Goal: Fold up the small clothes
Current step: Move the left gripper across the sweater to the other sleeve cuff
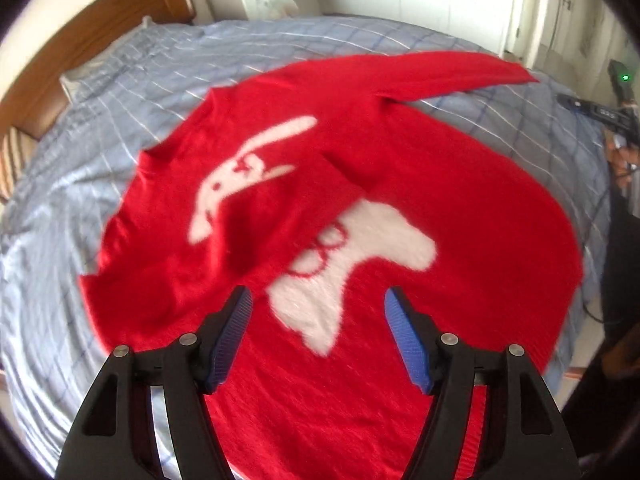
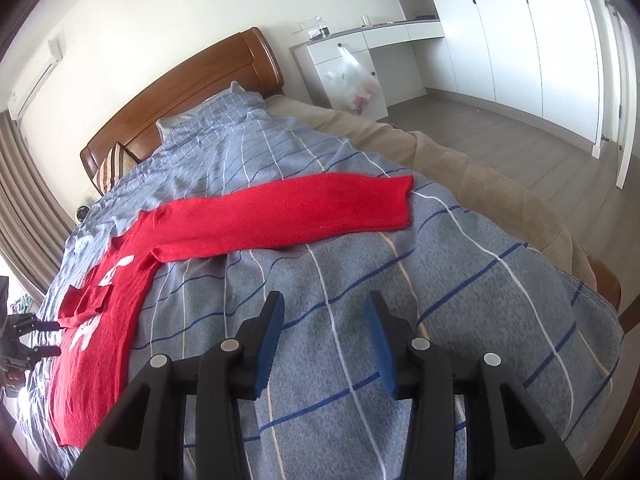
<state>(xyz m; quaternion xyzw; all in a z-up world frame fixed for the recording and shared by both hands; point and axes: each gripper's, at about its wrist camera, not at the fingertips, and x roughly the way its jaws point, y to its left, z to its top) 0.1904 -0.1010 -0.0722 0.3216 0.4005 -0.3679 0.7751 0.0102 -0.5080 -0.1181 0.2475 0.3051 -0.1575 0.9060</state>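
On a blue checked bedspread [image 2: 360, 264], red knitted sweater [image 1: 460, 216] with a white rabbit motif [image 1: 240, 176], spread flat, one sleeve folded across the chest, the other sleeve [image 2: 288, 212] stretched out sideways. Above the sweater's lower half, left gripper [image 1: 318, 300], jaws wide apart, nothing between them. Beside the sweater, over bare bedspread, right gripper [image 2: 324, 304], jaws apart and empty.

Wooden headboard [image 2: 192, 92], checked blue bedding [image 2: 400, 280], white wardrobes [image 2: 512, 28], grey floor [image 2: 500, 132], daylight.
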